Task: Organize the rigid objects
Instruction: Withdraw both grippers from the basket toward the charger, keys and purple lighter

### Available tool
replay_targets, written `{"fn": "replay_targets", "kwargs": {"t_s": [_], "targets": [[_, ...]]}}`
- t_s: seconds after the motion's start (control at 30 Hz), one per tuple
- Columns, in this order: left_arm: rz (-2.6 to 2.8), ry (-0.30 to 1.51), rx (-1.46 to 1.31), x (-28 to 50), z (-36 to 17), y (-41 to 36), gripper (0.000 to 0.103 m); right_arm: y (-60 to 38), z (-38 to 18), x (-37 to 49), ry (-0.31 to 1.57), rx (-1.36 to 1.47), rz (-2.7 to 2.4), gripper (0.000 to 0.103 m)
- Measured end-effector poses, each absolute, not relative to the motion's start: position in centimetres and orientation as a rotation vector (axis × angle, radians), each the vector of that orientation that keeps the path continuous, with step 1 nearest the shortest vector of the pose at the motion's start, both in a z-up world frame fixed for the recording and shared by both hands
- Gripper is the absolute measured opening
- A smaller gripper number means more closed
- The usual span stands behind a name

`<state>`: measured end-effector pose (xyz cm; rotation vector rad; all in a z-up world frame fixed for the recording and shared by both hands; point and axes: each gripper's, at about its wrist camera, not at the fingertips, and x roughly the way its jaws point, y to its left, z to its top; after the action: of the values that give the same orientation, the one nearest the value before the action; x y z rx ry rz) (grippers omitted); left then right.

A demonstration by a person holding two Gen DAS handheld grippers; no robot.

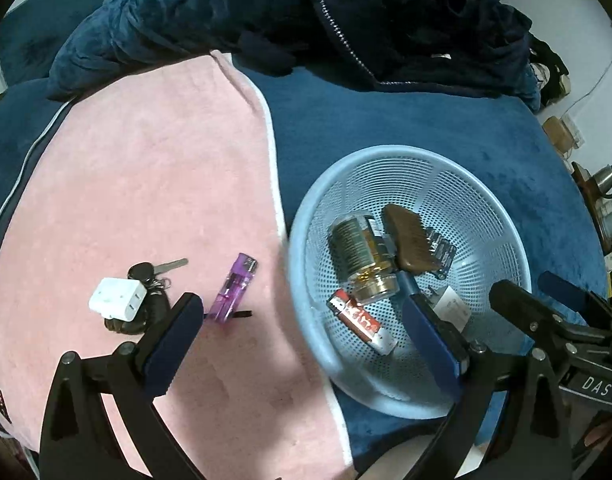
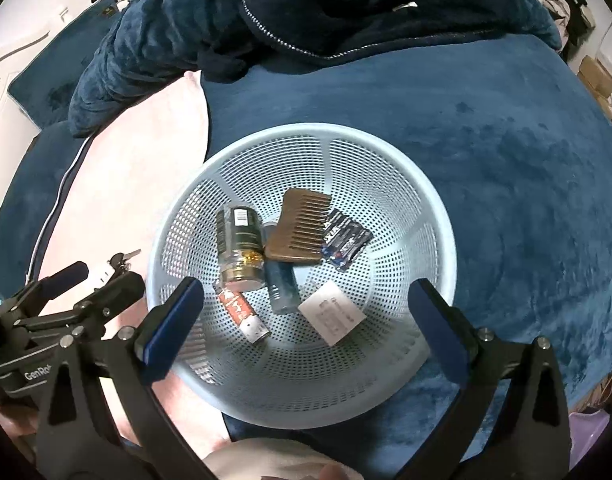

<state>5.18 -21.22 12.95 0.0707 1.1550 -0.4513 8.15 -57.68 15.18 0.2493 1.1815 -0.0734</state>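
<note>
Work surface: one blue plush cover [image 1: 426,120] with one pink towel [image 1: 146,160] laid over its left part.

Container: one light-blue perforated basket [image 2: 386,168] stands on the blue cover, its left rim just beside the towel edge.

Basket contents, six items:
- One jar [image 2: 242,248] with a dark green label and gold cap, lying on its side.
- One brown wooden comb [image 2: 298,232], touching the jar.
- One blue cylindrical item [image 2: 282,288], partly under the comb.
- One red-and-white lighter [image 2: 244,314], just below the jar cap.
- One white card-like packet [image 2: 332,312], near the basket centre.
- One pack of batteries [image 2: 346,242], beside the comb teeth; the cell count cannot be read.

Items on the towel, outside the basket, three:
- One translucent purple lighter [image 1: 234,286].
- One white charger plug [image 1: 117,299].
- One key bunch [image 1: 150,276], touching the plug and partly under it.

Left gripper [image 1: 302,340]: jaws spread wide, empty, positioned above the towel edge and the basket's left rim; the purple lighter lies just beyond its left finger.

Right gripper [image 2: 306,320]: jaws spread wide, empty, positioned over the basket interior.
</note>
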Motion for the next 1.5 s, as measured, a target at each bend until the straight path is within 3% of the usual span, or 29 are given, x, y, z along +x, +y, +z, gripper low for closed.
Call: {"fn": "replay_targets", "kwargs": {"t_s": [0.67, 1.5], "targets": [[-0.408, 1.163, 0.019, 5.9, 11.4, -15.3, 0.1, -51.7, 14.4, 9.7, 1.211, 0.156, -0.019, 0.103], [-0.323, 1.203, -0.099, 8.6, 5.5, -1.4, 0.1, -39.0, 11.5, 12.7, 1.264, -0.041, 0.183, 0.103]]}}
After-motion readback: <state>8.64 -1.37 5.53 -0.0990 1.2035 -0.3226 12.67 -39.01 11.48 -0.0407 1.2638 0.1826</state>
